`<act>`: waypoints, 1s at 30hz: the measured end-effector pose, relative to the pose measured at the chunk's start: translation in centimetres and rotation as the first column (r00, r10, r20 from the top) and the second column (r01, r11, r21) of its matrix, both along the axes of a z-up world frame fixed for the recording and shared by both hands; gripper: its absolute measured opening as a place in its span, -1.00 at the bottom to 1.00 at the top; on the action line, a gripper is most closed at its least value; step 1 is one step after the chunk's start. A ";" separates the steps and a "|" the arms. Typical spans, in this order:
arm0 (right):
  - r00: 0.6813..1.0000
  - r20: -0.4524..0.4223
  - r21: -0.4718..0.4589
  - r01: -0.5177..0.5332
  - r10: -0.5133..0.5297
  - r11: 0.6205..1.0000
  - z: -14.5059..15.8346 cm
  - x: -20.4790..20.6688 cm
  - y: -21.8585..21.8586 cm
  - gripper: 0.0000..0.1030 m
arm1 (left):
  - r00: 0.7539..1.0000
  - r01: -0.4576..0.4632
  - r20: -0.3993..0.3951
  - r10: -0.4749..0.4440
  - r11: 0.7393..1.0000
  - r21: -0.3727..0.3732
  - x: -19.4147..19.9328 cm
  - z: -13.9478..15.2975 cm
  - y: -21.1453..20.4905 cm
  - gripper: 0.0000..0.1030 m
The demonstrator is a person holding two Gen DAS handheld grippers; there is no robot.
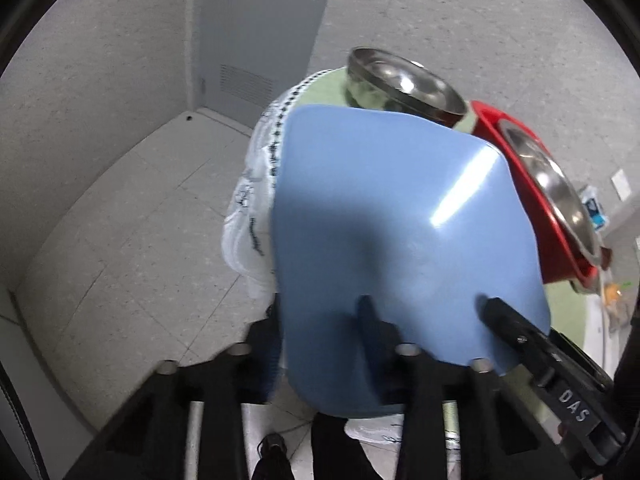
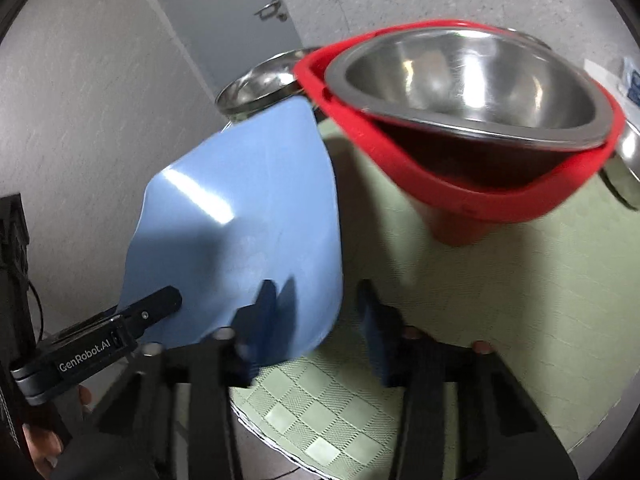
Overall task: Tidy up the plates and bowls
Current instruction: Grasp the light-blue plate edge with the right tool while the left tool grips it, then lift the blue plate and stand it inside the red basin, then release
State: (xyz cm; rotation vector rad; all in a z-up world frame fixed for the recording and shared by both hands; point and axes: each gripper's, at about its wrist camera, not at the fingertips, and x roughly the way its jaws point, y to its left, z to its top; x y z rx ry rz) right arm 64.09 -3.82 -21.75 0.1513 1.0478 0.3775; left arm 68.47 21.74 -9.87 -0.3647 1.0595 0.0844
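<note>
A blue square plate (image 1: 392, 220) is held tilted in the air, clear of the table edge. My left gripper (image 1: 320, 320) is shut on its near edge, one finger above and one below. My right gripper (image 2: 316, 304) also straddles the plate's (image 2: 240, 220) edge; its left finger (image 2: 260, 300) lies against the plate and its right finger (image 2: 372, 312) stands apart, so I cannot tell whether it grips. The left gripper shows in the right wrist view (image 2: 160, 304). A steel bowl (image 2: 468, 80) sits inside a red bowl (image 2: 480, 200) on the table.
The round table has a green checked mat (image 2: 460, 300) and a white patterned cloth (image 1: 256, 184) hanging over its edge. Another steel bowl (image 1: 400, 80) stands at the far side. A further steel rim (image 2: 628, 160) shows at the right. A grey door (image 1: 260, 40) and tiled floor lie beyond.
</note>
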 end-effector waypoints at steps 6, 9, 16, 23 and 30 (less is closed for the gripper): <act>0.998 0.044 -0.006 -0.037 0.037 0.999 1.9 -0.8 0.9 -0.39 | 0.999 0.000 0.050 0.000 1.000 0.000 -1.0 1.5 1.0 -0.66; 0.997 0.058 -0.001 -0.049 0.049 0.999 3.3 -1.4 0.8 -0.39 | 0.996 -0.007 0.092 0.004 1.000 0.028 -2.2 3.2 0.9 -0.67; 0.987 0.149 0.036 -0.069 0.063 0.997 8.4 -1.8 0.4 -0.39 | 0.975 0.006 0.223 -0.019 0.998 0.058 -3.4 9.6 -0.5 -0.67; 0.979 0.200 0.063 -0.038 0.025 0.997 12.2 1.1 -4.8 -0.39 | 0.949 0.085 0.296 -0.105 0.993 0.082 -0.6 12.9 -5.6 -0.65; 0.987 0.158 0.027 -0.014 0.010 1.000 11.5 6.0 -11.0 -0.39 | 0.951 0.153 0.261 -0.165 0.986 0.064 6.7 9.8 -11.3 -0.63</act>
